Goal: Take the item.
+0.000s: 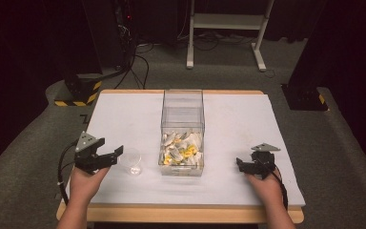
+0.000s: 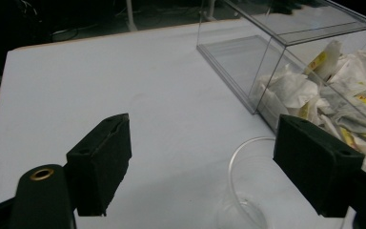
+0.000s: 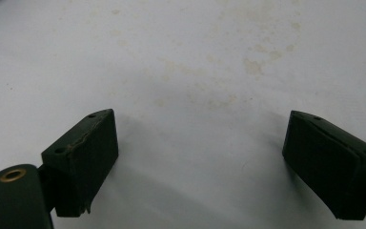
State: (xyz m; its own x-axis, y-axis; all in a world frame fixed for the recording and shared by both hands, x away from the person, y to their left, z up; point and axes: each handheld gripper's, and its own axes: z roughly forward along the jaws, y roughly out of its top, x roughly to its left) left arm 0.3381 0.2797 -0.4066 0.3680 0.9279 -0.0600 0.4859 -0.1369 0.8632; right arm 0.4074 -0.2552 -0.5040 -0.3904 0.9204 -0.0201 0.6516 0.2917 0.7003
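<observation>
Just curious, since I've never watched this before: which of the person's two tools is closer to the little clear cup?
Left. The left tool sits open right beside the clear cup, just to its left. The right tool rests open far off, beyond the clear box of packets.

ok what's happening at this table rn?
A person holds a gripper in each hand at a white table. The left gripper hovers open beside a small clear cup, not gripping it. A clear box with white and yellow packets stands mid-table. The right gripper sits open over bare table, holding nothing.
</observation>
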